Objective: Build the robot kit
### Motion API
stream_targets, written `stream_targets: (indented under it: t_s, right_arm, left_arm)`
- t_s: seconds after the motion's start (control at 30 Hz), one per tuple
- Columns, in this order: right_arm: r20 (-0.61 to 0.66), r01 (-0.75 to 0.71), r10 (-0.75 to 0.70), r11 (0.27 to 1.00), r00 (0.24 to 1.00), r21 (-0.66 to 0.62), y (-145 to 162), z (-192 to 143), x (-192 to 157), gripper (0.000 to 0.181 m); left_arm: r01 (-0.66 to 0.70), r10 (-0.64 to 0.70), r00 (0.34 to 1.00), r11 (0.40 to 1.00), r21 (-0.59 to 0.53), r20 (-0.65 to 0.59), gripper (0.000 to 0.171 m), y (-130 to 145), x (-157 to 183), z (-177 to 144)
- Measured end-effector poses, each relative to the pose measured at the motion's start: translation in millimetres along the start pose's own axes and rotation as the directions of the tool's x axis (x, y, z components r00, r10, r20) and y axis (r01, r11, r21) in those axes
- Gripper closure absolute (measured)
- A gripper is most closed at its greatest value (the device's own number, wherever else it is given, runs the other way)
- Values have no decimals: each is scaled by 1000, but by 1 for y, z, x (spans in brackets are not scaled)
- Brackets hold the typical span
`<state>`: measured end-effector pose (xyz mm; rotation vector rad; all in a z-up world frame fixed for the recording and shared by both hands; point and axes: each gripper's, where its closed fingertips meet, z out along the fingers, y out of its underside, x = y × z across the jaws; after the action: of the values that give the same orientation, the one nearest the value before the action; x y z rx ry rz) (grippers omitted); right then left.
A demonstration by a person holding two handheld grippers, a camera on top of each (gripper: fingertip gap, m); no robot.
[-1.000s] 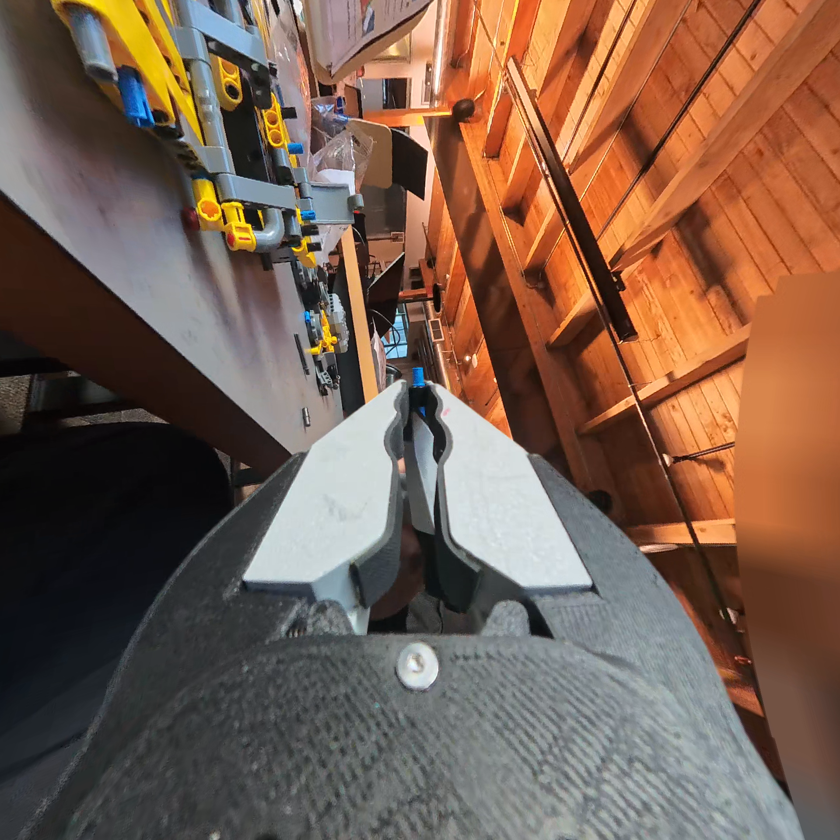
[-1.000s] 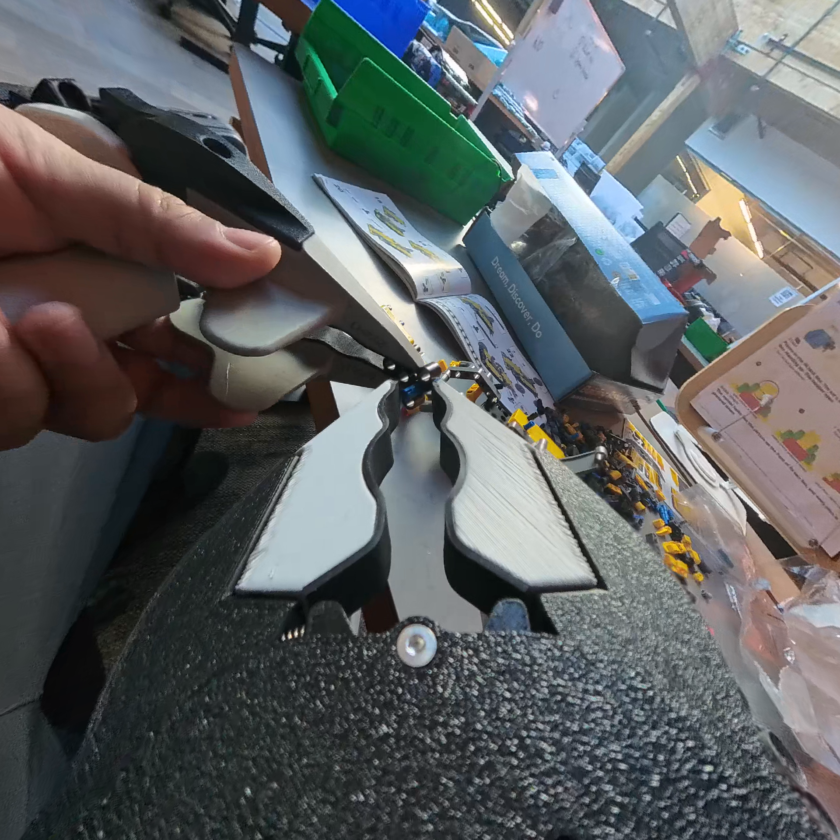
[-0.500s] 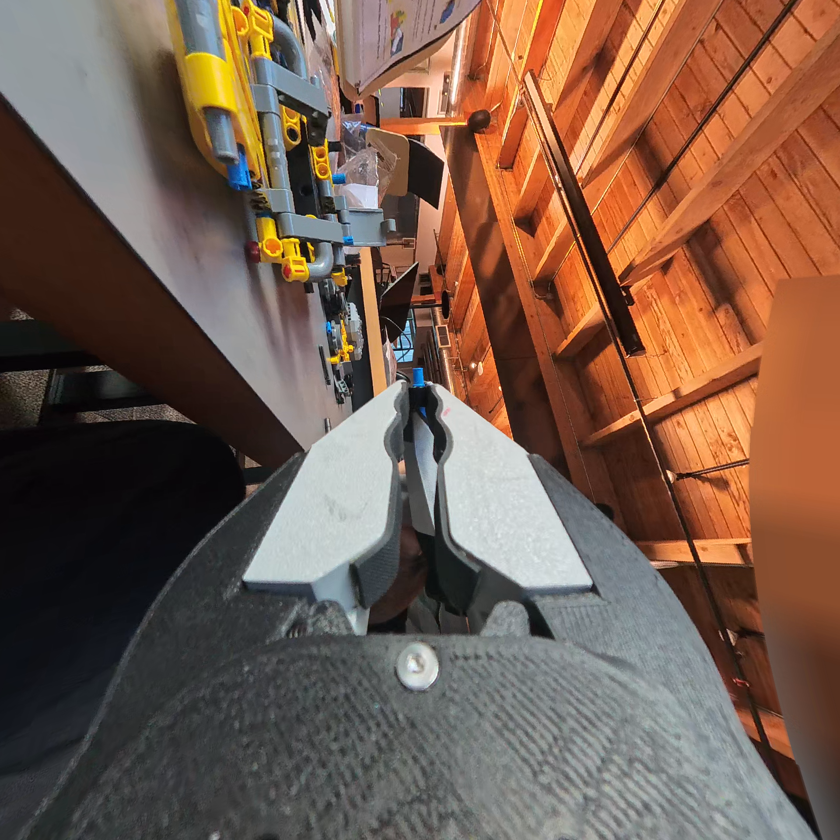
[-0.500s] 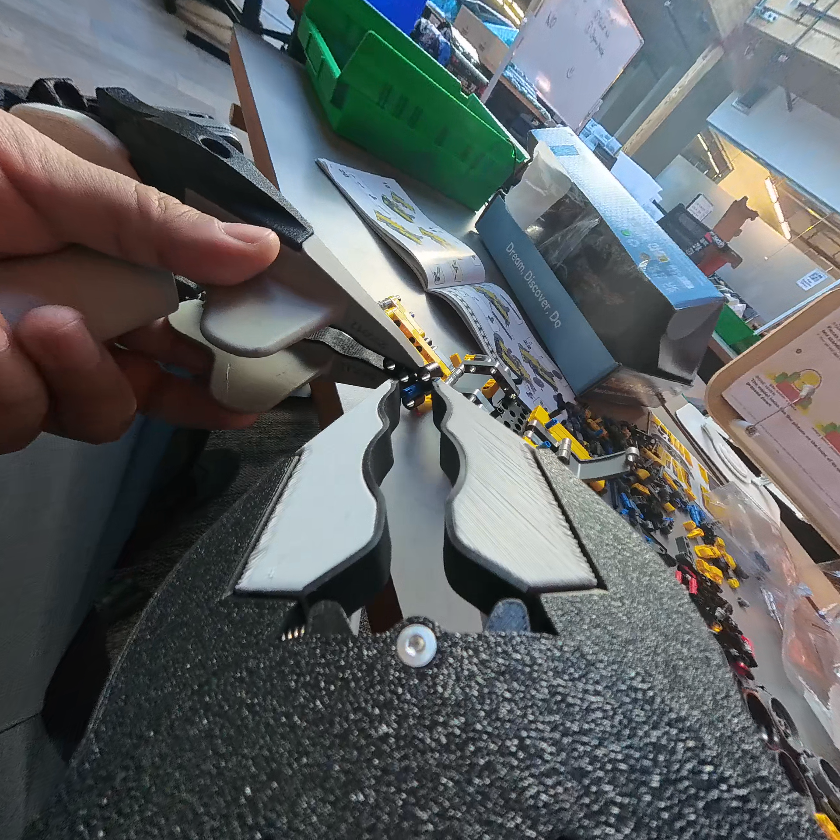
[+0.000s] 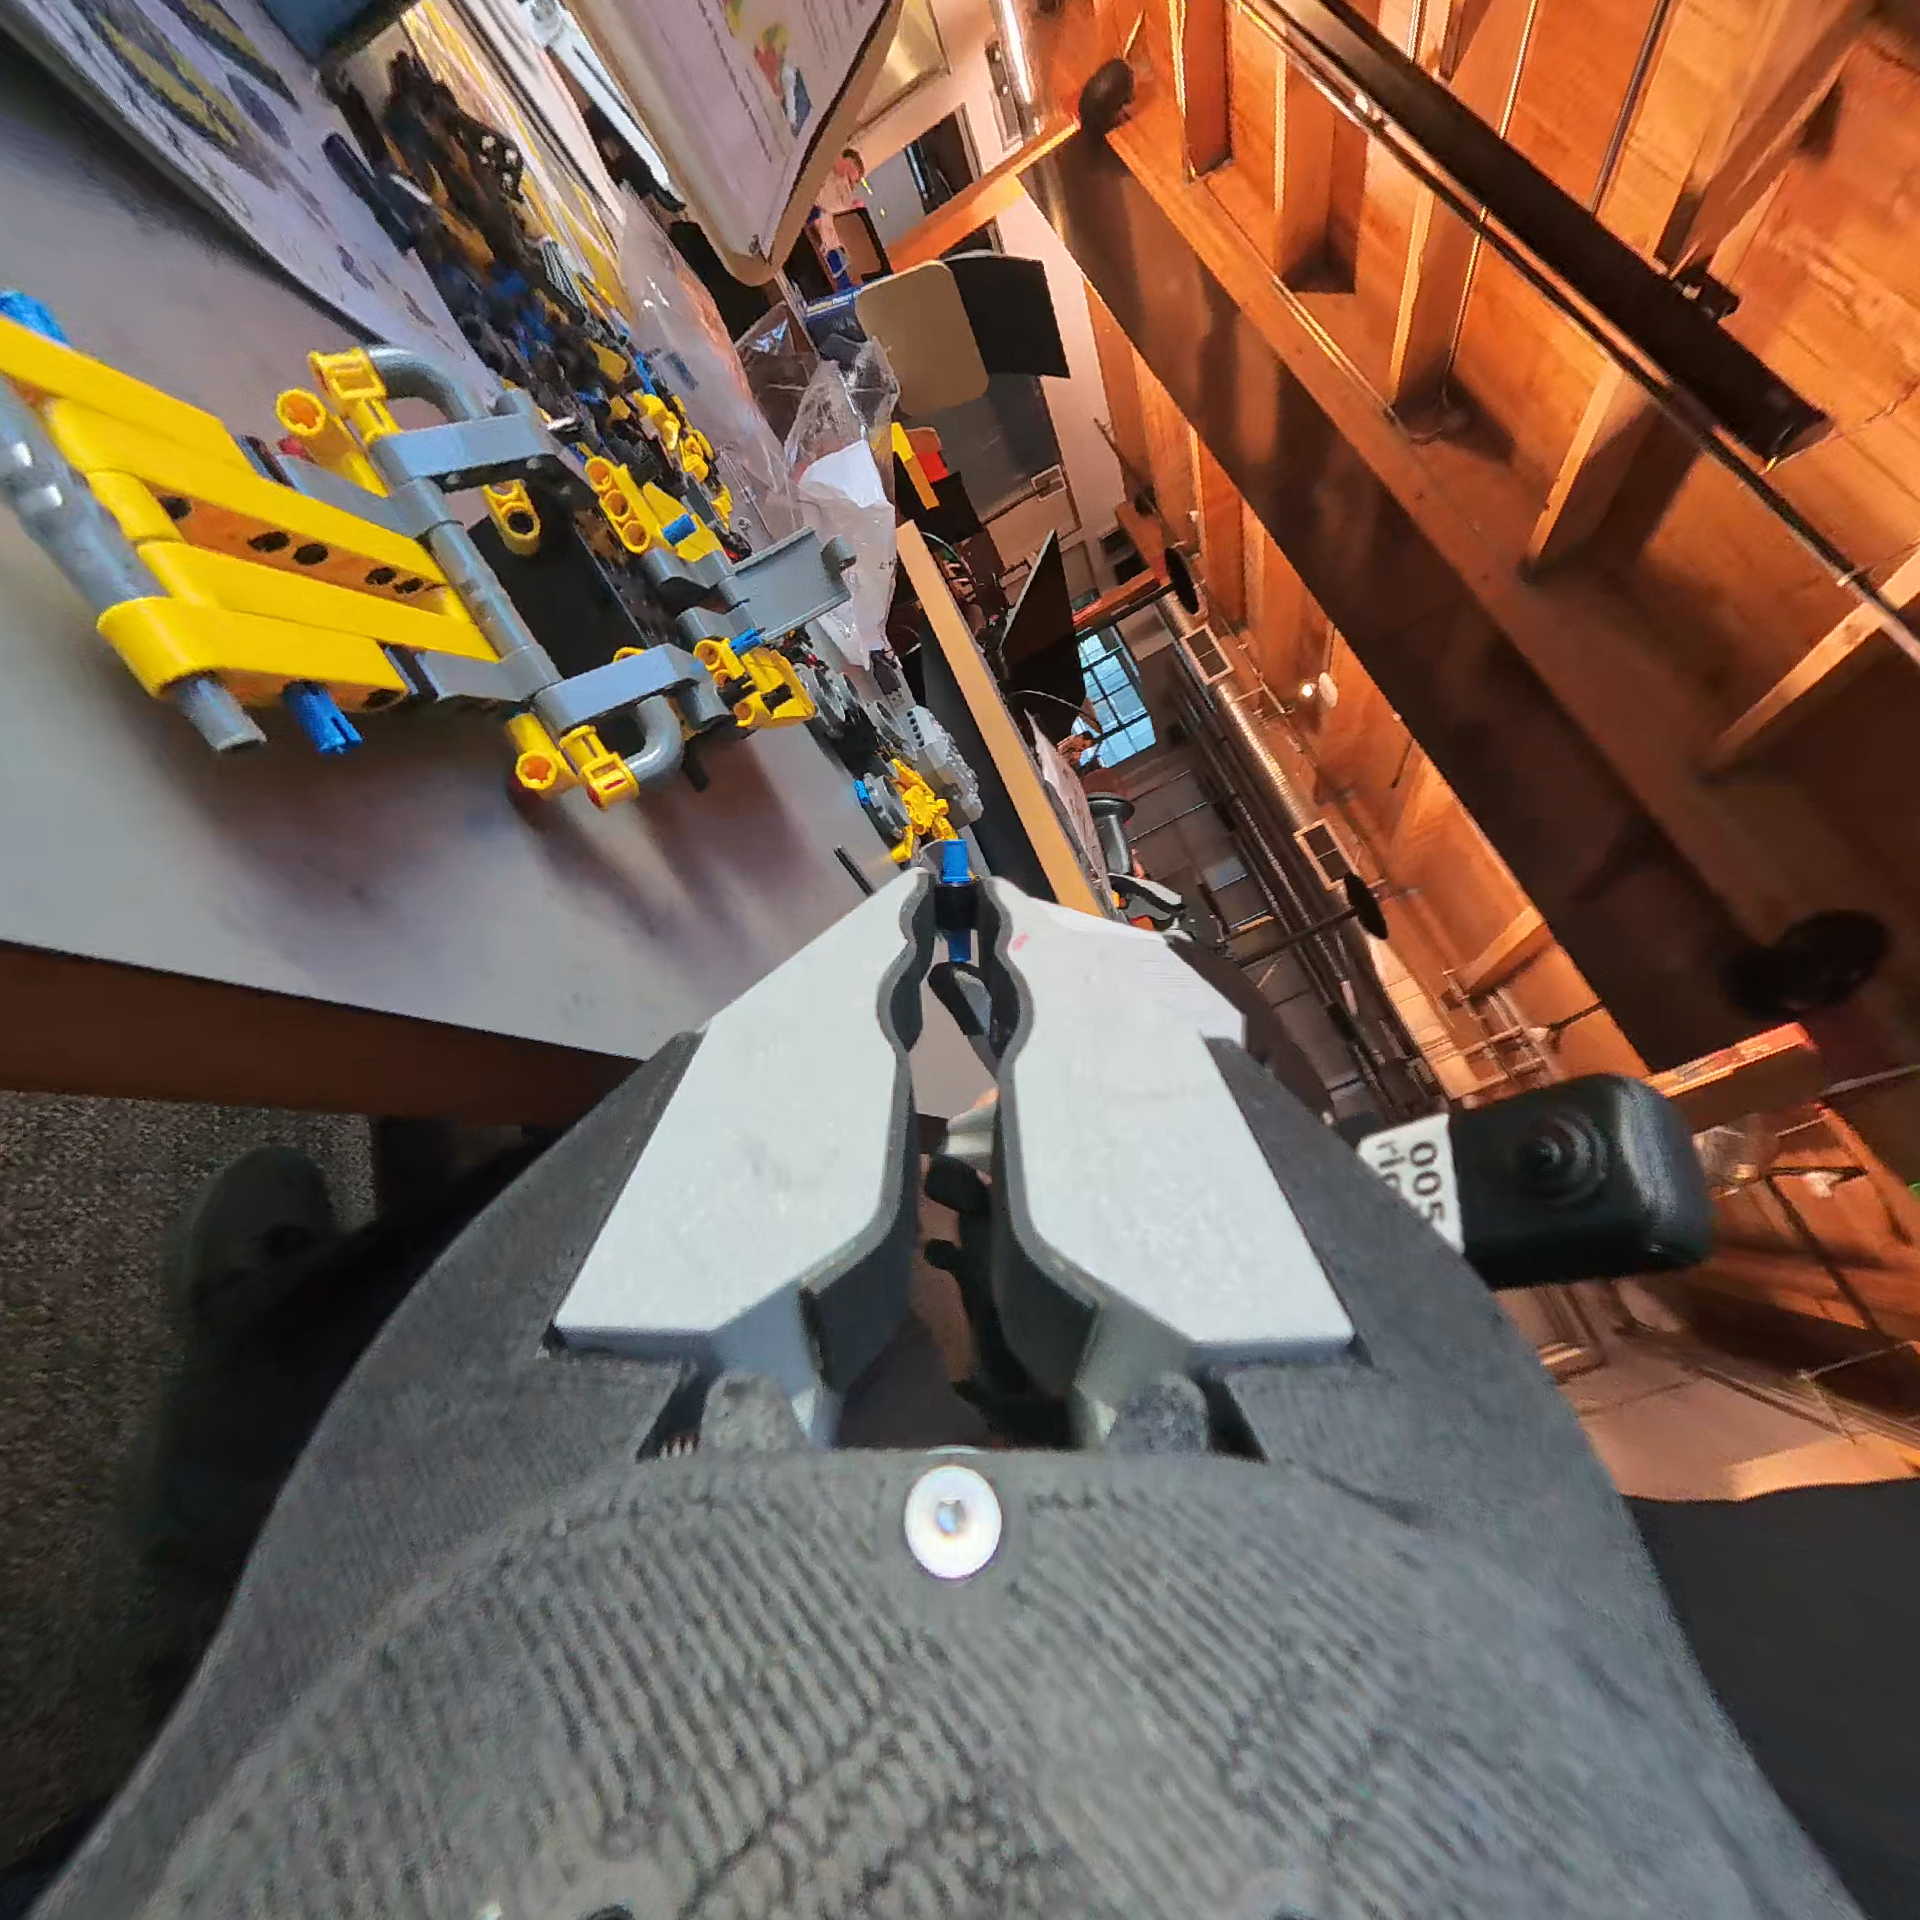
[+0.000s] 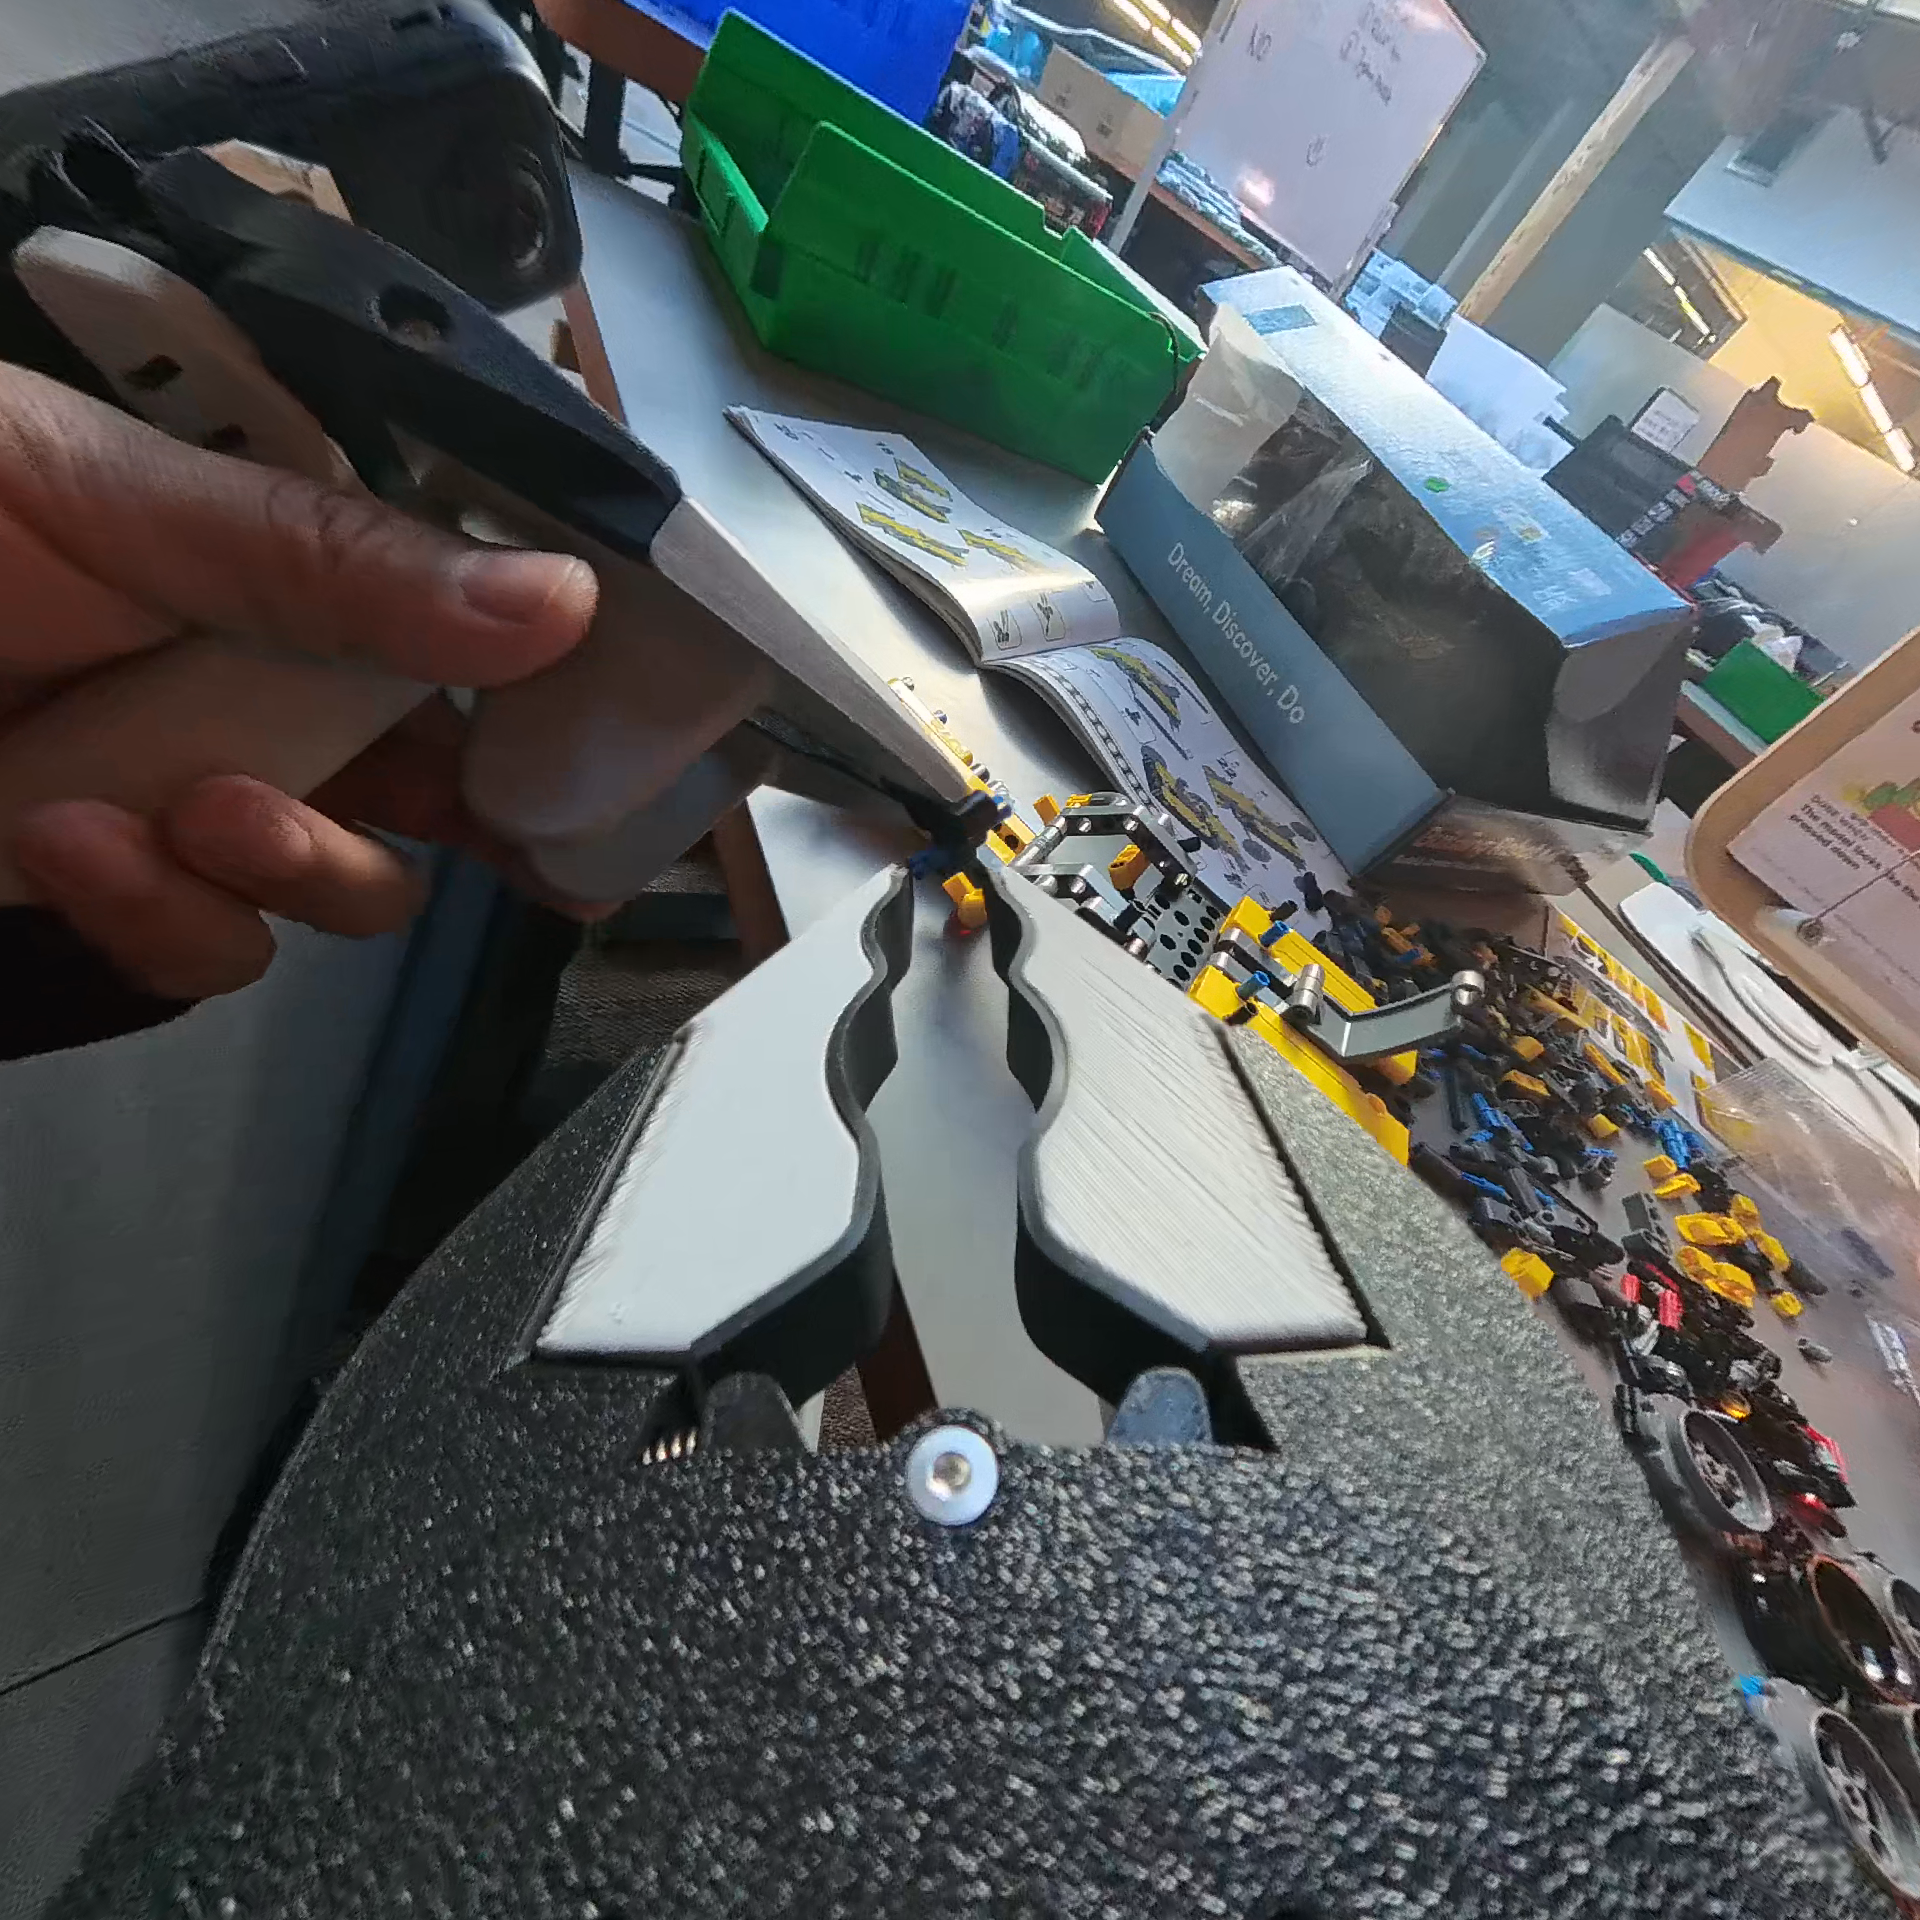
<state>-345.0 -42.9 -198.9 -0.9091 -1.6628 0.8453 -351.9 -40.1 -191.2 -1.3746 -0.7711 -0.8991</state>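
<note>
My left gripper [image 5: 951,899] is shut on a small black connector with a blue pin [image 5: 953,916], held in the air off the grey table's [image 5: 312,862] near edge. In the right wrist view a hand [image 6: 260,623] holds that left gripper [image 6: 961,816], and its tips with the piece sit just above my right gripper's tips. My right gripper [image 6: 948,888] is slightly open with nothing between its fingers. A yellow and grey beam assembly [image 5: 312,582] lies on the table just beyond both grippers and also shows in the right wrist view [image 6: 1122,883].
An open instruction booklet [image 6: 987,561], a green bin [image 6: 914,281] and a blue box [image 6: 1403,582] lie behind the assembly. Many loose small parts [image 6: 1558,1164] and black wheels [image 6: 1714,1455] spread to the right. The right gripper's camera [image 5: 1558,1174] shows at the left view's right. Left and right tips are no more than a few centimetres apart.
Both grippers have come closer to the table and the assembly. The left gripper has turned, so the table now lies flatter in its view. It keeps its grip on the pin piece.
</note>
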Motion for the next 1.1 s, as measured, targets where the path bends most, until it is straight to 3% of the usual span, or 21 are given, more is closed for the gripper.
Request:
stream_targets:
  t_s: [0.17,0.43,0.77,1.1]
  right_arm:
    - [-17,51,-51,999,999,-6,-1,2,-8,172]
    - [-61,59,-59,998,996,3,-7,5,-6,177]
    - [-50,45,-45,999,998,-3,-6,8,-6,178]
    - [-52,15,-15,1000,999,-11,0,6,0,178]
  left_arm:
    - [290,-289,957,956,34,-33,167,3,-10,0]
    - [455,-449,889,887,75,-88,167,-2,-7,-3]
    - [517,-508,852,854,50,-129,167,-3,-11,-5]
    - [418,-415,904,908,8,-108,167,1,-11,1]
